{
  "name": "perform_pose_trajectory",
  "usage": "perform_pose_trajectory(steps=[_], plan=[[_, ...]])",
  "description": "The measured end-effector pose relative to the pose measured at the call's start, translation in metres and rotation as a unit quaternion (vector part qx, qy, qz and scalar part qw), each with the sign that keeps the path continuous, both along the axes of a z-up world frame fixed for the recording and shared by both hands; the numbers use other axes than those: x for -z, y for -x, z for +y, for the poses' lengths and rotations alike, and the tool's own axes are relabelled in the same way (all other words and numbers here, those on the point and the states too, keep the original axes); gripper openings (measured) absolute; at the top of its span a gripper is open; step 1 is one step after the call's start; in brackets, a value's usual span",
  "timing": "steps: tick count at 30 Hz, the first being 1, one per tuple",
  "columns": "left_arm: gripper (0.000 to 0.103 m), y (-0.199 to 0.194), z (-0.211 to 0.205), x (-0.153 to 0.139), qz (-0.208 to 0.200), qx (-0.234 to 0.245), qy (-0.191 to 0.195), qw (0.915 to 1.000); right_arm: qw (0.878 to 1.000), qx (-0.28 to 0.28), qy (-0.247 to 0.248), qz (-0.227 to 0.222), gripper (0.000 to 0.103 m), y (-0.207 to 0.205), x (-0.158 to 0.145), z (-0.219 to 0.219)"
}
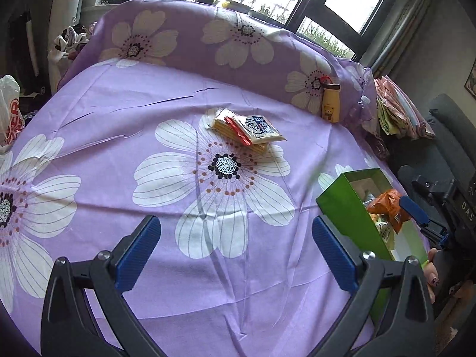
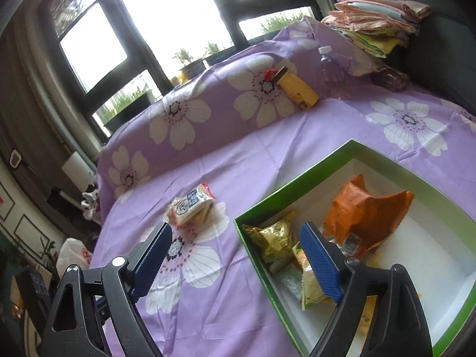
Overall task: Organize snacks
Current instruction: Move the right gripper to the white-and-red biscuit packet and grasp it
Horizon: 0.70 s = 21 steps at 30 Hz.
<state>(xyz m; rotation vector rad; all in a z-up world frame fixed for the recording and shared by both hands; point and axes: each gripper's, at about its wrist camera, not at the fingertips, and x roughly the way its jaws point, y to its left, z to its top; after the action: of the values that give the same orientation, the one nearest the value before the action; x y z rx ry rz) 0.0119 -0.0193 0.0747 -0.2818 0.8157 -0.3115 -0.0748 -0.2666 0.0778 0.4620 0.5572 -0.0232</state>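
green box (image 2: 300,186), lilac floral sheet (image 1: 166,89)

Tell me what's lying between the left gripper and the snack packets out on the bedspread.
Only bare purple bedspread between left gripper and snack packets, per the left wrist view.

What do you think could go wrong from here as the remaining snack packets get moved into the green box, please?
1. The snack packets lie stacked and slanted on the soft bedsheet; the open left gripper might pinch only the top one.
2. The right gripper straddles the green box wall, so a sideways move may shove or tip the box.
3. The orange bag stands tall and could block placement.
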Motion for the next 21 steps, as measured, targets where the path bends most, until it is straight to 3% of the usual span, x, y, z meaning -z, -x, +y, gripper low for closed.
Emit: perform_pose_trajectory(steps=[5, 18, 21], plan=[[0.102, 0.006, 0.014, -0.004, -0.026, -0.016, -0.040, 0.9987, 0.999, -0.027, 0.041, 0.007, 0.088, -0.006, 0.008, 0.027], [0.102, 0.005, 0.050, -0.005, -0.003, -0.050, 0.012, 0.9987, 0.996, -0.050, 0.064, 0.033, 0.087, -0.016, 0.024, 0.052], [0.102, 0.003, 0.054, -0.005, -0.004, -0.059, 0.006, 0.9982, 0.995, -0.058, 0.067, 0.033, 0.088, -0.017, 0.028, 0.059]])
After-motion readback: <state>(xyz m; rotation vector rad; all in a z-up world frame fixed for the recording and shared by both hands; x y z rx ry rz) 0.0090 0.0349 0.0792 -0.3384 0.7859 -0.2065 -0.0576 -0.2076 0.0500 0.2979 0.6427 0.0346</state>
